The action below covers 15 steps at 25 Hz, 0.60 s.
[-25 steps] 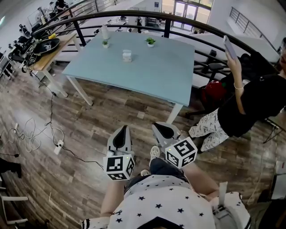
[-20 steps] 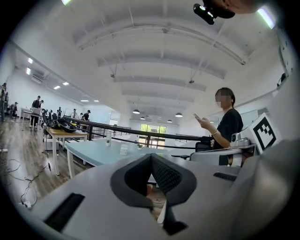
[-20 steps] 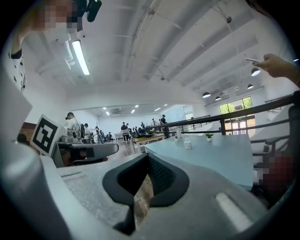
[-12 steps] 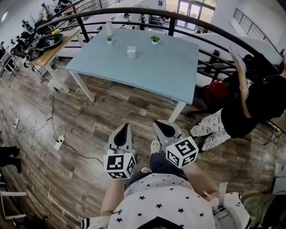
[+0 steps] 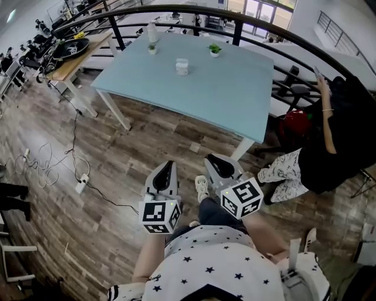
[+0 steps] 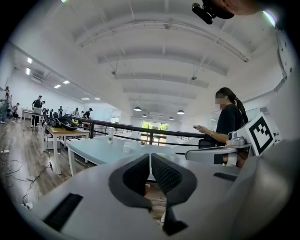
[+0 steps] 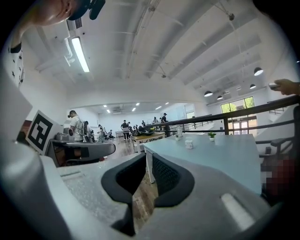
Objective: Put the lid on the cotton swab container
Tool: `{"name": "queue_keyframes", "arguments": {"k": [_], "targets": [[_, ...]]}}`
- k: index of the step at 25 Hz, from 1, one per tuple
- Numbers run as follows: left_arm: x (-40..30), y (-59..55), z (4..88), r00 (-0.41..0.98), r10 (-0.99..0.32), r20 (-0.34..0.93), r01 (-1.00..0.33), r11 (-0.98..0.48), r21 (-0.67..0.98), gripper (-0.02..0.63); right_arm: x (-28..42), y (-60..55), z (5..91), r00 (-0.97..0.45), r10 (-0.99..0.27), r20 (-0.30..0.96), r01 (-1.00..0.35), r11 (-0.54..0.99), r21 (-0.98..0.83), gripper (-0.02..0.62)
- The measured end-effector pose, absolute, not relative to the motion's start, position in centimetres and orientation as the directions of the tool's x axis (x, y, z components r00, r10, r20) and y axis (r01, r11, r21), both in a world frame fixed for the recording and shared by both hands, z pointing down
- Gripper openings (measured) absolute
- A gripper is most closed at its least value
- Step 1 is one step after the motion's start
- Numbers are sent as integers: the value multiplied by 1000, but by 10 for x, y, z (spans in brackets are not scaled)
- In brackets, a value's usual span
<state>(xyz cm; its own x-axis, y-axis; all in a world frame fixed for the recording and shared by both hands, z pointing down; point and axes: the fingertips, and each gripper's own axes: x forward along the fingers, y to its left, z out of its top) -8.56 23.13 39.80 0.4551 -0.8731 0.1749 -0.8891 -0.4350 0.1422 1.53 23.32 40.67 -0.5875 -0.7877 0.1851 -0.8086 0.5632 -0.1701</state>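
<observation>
**Two grippers low over the floor, one swab container far off on the table**

The room is a wide upper hall with a white ribbed ceiling (image 6: pixel 154 56) and a dark wood-plank floor (image 5: pixel 135 147). One curved black railing (image 5: pixel 176 10) runs along its far edge. Before the railing stands one pale blue table (image 5: pixel 205 100) on white legs. Its top is smooth, plain and mostly bare. One wooden side table (image 5: pixel 73 59) stands to the left with dark gear on it. One person in a black top (image 5: pixel 338 147) stands by the blue table's right corner, beside one red bag (image 5: pixel 292 124). Loose cables (image 5: pixel 44 167) trail over the planks at the left.

Two grippers hang side by side low over the floor, close to the wearer's star-print shirt (image 5: pixel 217 270). Each carries one marker cube. Both point toward the blue table and are well apart from it. The left gripper (image 5: pixel 168 168) has its jaws pressed together with nothing between them. The right gripper (image 5: pixel 215 160) has just been opening its jaws. They show a slim gap, and nothing stands in it.

Four small things stand on the blue table, all toward its far side:
- One pale bottle (image 5: pixel 153 30) stands at the far left edge.
- Two potted plants (image 5: pixel 152 48) (image 5: pixel 215 50) stand a little nearer.
- One cotton swab container (image 5: pixel 182 66), small and whitish, stands alone in front of the plants and between them.

The container is too small to tell whether its lid is on.
</observation>
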Motion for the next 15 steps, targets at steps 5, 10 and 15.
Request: {"name": "queue_keyframes", "arguments": {"k": [5,10,15], "targets": [[-90,187,406,457,-870,188,-888,-432,156,44,10,189,414,-596,-776,204,-803,574,-163,72],[-88,140,407,477,-857,196,-877,-450,170,92,8,140,417,-599,-766,233,-801,579,-152,125],[-79,88,398,495,-844,204,-867,-466,177,139,14,84,409,-602,-757,254,-797,587,-141,166]]}}
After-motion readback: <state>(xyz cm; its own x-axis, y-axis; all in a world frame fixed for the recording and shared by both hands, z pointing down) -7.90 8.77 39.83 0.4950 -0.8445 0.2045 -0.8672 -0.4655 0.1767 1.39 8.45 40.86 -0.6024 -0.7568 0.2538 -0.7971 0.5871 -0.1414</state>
